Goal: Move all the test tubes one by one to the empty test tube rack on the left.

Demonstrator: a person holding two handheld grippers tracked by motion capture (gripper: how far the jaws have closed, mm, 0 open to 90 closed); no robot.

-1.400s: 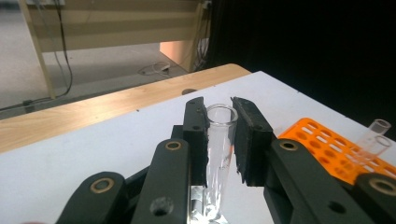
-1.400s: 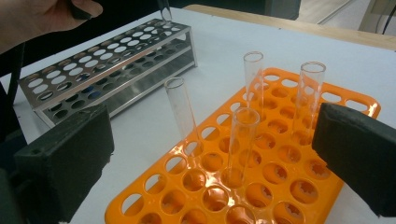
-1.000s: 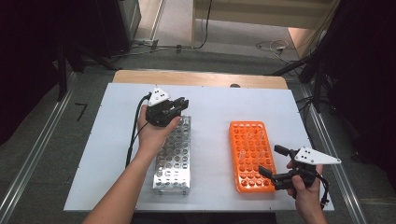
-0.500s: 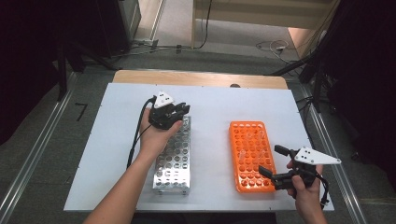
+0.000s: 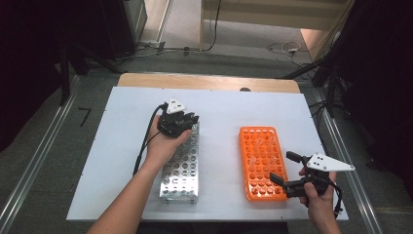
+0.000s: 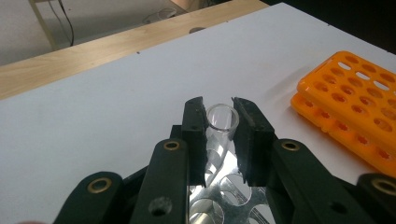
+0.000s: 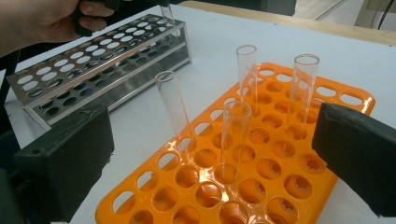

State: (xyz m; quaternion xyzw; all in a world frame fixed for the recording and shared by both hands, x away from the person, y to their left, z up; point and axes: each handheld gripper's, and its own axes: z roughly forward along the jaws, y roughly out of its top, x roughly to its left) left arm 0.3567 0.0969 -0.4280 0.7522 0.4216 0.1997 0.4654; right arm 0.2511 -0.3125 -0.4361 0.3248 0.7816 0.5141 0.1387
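Your left hand-held gripper [image 5: 187, 120] is holding a clear glass tube [image 6: 222, 118] between its two pads, gripping it just below the open rim. The tube's long axis is running straight down from the jaws into the far end of the metal rack [image 5: 181, 163], so it is standing upright, with its lower part passing into a hole directly beneath the gripper. Whether the bottom is seated yet is hard to tell from here. The move ahead is turning on that vertical line: you are looking at a straight travel along the tube's axis, with no tilt, since the rack's upper plate is ringing the tube closely.

Your right hand-held gripper [image 5: 286, 170] is resting with its jaws wide apart and nothing between them, at the near right corner of the orange rack [image 5: 261, 163]. Four more tubes [image 7: 233, 140] are standing upright just ahead of it, between its spread jaws as its own camera sees them, so this hand is the nearer one for the next tube.
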